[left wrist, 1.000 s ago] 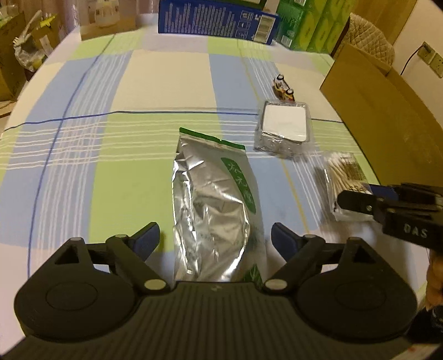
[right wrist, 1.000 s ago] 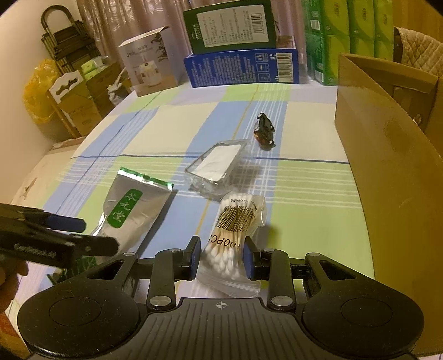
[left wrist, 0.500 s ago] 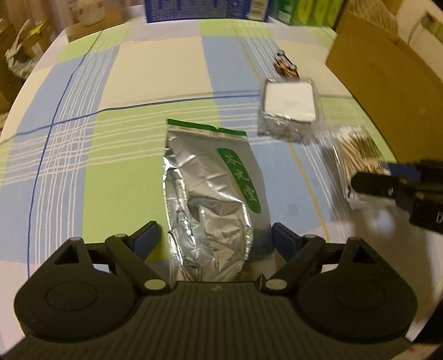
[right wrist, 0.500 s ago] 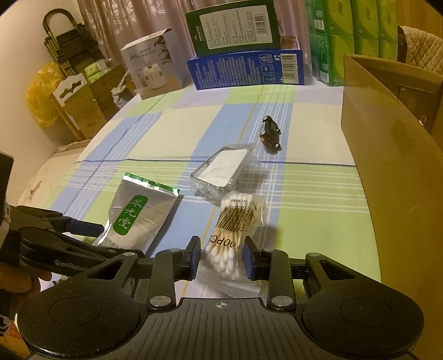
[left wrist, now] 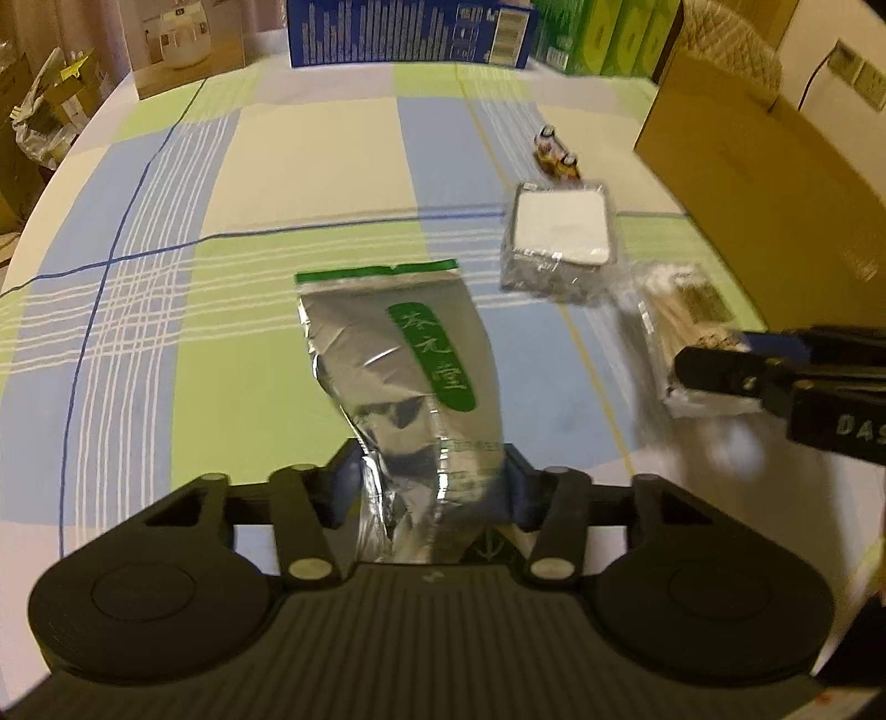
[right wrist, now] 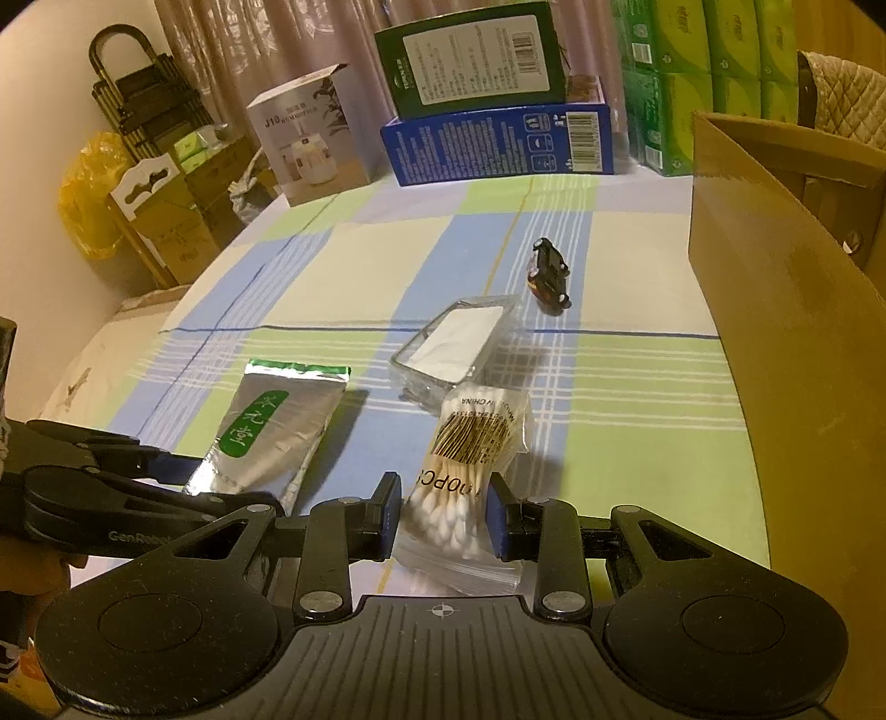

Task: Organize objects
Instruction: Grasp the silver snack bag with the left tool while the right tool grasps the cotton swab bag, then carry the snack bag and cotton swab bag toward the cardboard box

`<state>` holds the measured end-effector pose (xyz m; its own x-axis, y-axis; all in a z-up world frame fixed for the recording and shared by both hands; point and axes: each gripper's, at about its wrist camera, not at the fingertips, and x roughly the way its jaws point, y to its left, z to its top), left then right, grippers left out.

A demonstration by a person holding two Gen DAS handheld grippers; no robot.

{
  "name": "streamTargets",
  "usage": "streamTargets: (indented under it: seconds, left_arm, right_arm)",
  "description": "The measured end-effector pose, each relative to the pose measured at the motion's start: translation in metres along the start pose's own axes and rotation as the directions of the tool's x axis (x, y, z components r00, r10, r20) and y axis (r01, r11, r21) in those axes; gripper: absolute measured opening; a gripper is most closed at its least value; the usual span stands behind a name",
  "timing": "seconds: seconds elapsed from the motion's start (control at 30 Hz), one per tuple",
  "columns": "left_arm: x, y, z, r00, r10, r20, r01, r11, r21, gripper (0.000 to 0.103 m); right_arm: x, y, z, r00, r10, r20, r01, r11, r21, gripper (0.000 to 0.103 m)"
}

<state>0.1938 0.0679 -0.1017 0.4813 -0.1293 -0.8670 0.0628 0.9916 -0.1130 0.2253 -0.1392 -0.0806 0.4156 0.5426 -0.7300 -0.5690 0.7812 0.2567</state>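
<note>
A table spread with a checked cloth of pale green, blue and cream [right wrist: 343, 288] carries everything, lit by warm indoor light. The left gripper [left wrist: 429, 487] is clenched on the near end of a crinkled silver foil pouch with a green label strip [left wrist: 398, 360], both blue pads pressed into its sides; the pouch points away toward the table's far edge. The right gripper [right wrist: 442, 515] is closed around the swab end of a clear plastic bag of cotton swabs [right wrist: 470, 459], near the table's front edge. Just beyond that bag lies a clear plastic-wrapped square box with a white top [right wrist: 454, 349], and past it a small dark toy car [right wrist: 548, 274]. A tall brown cardboard box [right wrist: 775, 343] stands along the table's right edge. At the far edge sit a flat blue carton [right wrist: 498, 144] with a dark green carton [right wrist: 470, 55] on top, a white humidifier box [right wrist: 310, 144] to their left and stacked green packs [right wrist: 720, 72] to their right. Behind hang curtains [right wrist: 249, 50]; off the left edge stand a dark metal rack [right wrist: 138, 105], a yellow plastic bag [right wrist: 86, 205] and cardboard boxes [right wrist: 177, 232].
</note>
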Motion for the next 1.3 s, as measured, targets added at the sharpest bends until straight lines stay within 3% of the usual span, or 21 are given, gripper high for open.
streamTargets:
  seconds: [0.5, 0.83, 1.07, 1.3]
  left_arm:
    - [-0.008, -0.010, -0.002, 0.999, 0.002, 0.036, -0.002, 1.000, 0.009, 0.044]
    - [-0.014, -0.020, -0.003, 0.998, -0.041, 0.043, 0.042, 0.999, -0.011, 0.044]
    - [-0.039, -0.033, -0.002, 0.996, -0.042, 0.075, 0.045, 0.998, -0.045, 0.044]
    - [-0.082, -0.065, 0.004, 0.989, -0.056, 0.136, 0.063, 0.997, -0.049, 0.044]
  right_arm:
    - [0.001, 0.002, 0.000, 1.000, 0.012, -0.001, -0.012, 1.000, -0.005, 0.029]
    - [-0.001, -0.003, -0.003, 0.999, 0.032, -0.003, -0.032, 0.999, 0.019, 0.029]
    - [-0.027, -0.006, -0.001, 0.999, 0.004, 0.046, -0.005, 1.000, 0.026, 0.029]
    - [-0.081, -0.006, 0.004, 0.994, -0.019, 0.112, 0.017, 1.000, 0.018, 0.029]
